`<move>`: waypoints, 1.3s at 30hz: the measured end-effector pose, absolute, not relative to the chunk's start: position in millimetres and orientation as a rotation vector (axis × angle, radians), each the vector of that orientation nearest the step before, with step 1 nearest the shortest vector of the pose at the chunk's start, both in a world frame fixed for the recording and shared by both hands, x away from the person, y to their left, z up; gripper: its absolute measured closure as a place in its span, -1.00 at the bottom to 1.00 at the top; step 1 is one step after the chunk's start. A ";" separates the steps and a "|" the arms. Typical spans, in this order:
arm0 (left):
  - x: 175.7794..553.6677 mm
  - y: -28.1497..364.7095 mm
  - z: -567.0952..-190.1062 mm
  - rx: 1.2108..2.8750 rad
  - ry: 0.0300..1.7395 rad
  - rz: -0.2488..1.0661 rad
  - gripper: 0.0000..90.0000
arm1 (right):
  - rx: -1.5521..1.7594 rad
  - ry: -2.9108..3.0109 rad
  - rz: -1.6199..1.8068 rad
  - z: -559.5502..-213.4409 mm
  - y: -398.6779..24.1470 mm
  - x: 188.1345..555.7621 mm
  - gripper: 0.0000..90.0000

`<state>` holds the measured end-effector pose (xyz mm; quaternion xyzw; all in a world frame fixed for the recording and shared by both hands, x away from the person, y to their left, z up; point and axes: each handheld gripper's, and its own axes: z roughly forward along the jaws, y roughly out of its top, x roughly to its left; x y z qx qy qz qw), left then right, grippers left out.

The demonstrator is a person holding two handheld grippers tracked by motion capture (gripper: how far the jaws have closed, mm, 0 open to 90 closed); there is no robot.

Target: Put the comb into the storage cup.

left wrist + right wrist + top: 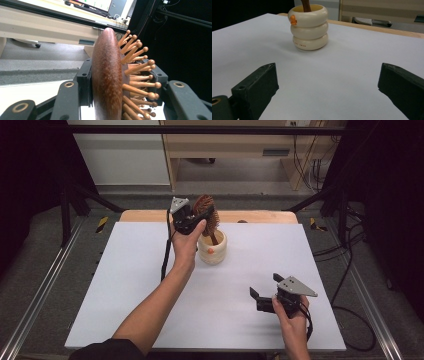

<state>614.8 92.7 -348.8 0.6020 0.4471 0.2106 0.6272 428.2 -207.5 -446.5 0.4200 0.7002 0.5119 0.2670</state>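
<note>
A brown wooden hairbrush [206,210] stands with its handle down inside a cream ringed cup [212,248] near the table's far middle. My left gripper [192,219] is shut on the brush head above the cup. In the left gripper view the brush head [107,77] is clamped between the jaws, its wooden pins [138,75] pointing right. My right gripper [264,291] rests low over the white table at the near right, open with nothing between its fingers. In the right gripper view the cup [308,26] stands ahead with the brush handle [306,5] rising out of it.
A white sheet [150,290] covers the table, with a wooden edge [260,216] at the back. Black frame rails run along both sides and cables lie on the floor at the right.
</note>
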 end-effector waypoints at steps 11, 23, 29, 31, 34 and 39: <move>615.5 91.5 -352.1 1.380 1.030 0.476 0.11 | 1.131 1.892 1.380 -446.6 -207.7 428.3 -0.93; 615.6 91.3 -353.9 1.376 1.033 0.470 0.11 | 1.131 1.892 1.381 -446.7 -207.7 428.4 -0.93; 615.3 90.6 -356.1 1.378 1.036 0.466 0.11 | 1.134 1.892 1.383 -446.7 -208.0 428.2 -0.93; 615.3 90.8 -357.0 1.378 1.036 0.465 0.11 | 1.133 1.892 1.381 -446.7 -207.7 428.2 -0.93; 615.6 90.6 -358.3 1.376 1.037 0.461 0.11 | 1.133 1.893 1.381 -446.8 -207.7 428.2 -0.93; 616.7 90.9 -359.8 1.371 1.044 0.454 0.11 | 1.135 1.893 1.382 -446.9 -207.6 428.3 -0.93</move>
